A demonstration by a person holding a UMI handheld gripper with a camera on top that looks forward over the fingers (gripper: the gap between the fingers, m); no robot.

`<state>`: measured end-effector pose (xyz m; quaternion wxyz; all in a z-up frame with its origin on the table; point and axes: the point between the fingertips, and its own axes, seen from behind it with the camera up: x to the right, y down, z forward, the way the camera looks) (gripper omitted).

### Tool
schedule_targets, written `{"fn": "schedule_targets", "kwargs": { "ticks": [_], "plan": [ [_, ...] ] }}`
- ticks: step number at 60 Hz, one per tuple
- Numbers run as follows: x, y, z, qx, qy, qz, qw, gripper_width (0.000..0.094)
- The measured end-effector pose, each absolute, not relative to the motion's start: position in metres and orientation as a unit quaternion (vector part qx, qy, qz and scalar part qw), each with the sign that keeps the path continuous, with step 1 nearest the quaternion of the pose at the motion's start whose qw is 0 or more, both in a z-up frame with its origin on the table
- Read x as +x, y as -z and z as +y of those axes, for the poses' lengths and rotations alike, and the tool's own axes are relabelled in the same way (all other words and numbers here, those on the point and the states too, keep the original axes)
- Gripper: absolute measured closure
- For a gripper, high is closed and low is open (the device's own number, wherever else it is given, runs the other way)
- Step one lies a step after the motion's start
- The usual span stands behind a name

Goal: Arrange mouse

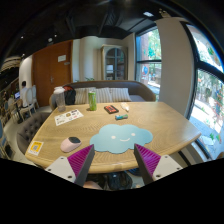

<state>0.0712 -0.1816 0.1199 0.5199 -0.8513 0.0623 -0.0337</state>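
A pink and white mouse lies on the round wooden table, near its front edge, just beyond my left finger. A light blue cloud-shaped mouse mat lies on the table ahead of my fingers, to the right of the mouse. My gripper is open and empty, held above the table's near edge. Its magenta pads stand wide apart, with nothing between them.
On the table are a green can, a paper sheet, a dark red booklet, a small teal item and a yellow card. A sofa stands behind, with windows to the right.
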Motion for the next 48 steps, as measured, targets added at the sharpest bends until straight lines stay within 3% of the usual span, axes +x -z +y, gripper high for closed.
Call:
{"fn": "schedule_targets", "kwargs": {
  "ticks": [26,48],
  "plan": [
    [0.048,-0.1,-0.169,-0.864,0.022,-0.008,0.504,0.0119],
    [-0.071,-0.024,-0.125,-0.879,-0.071,-0.09,0.463,0.0119]
  ]
}}
